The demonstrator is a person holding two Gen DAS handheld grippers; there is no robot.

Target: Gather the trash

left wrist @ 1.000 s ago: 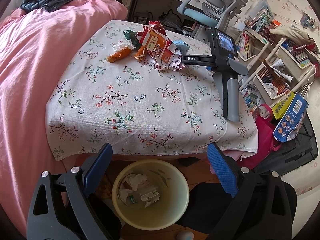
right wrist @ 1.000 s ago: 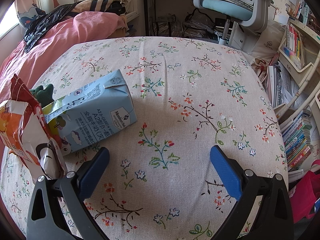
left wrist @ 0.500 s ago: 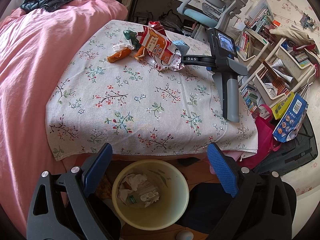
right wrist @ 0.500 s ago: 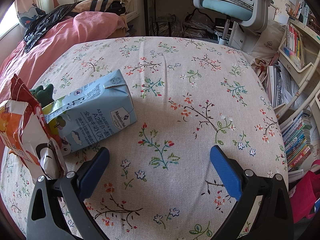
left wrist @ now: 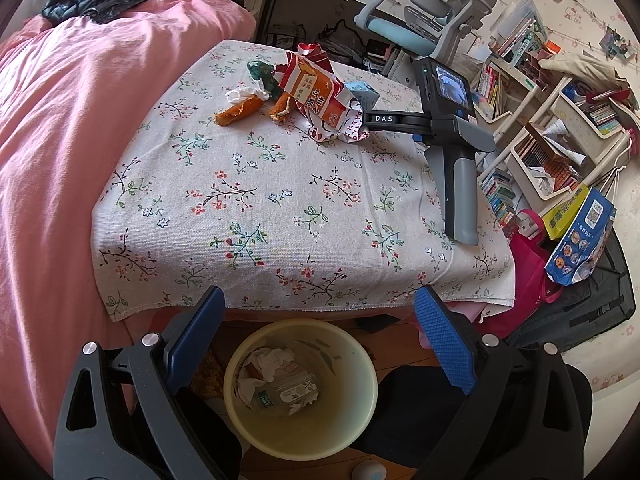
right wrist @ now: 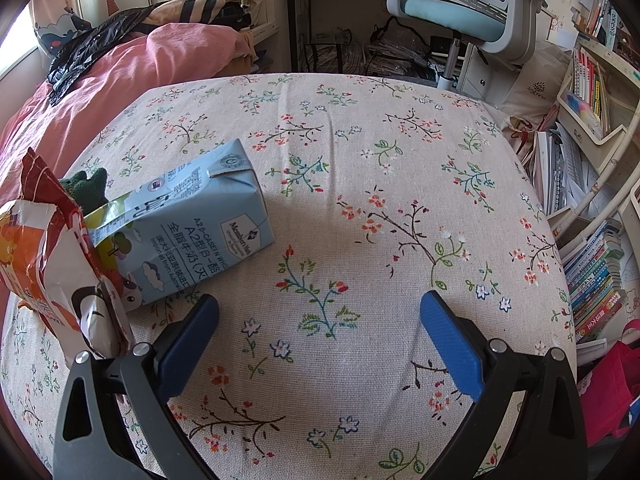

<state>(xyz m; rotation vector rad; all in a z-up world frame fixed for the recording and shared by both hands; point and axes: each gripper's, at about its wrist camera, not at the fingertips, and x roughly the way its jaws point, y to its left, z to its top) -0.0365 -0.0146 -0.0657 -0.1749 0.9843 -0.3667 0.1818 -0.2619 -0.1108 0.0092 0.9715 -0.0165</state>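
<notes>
Floral cloth covers the bench, which stands beside a bed with a pink cover; shelves of books and a grey desk chair fill the far side of the room.

Below the bench's near edge I see one pale yellow bin on the floor. It holds crumpled white paper and a flattened printed wrapper (I cannot read its label).

My left gripper hangs over the bin, jaws spread wide, holding nothing and touching nothing. My right gripper rests low over the bench, jaws likewise wide apart and empty; its left side sits just beside the trash pile.

On the far part of the bench I count one torn orange-and-red snack bag, one light blue milk carton lying on its side and partly tucked behind the bag, two orange peel-like scraps, one wad of white paper and one small dark green item that I cannot identify.
</notes>
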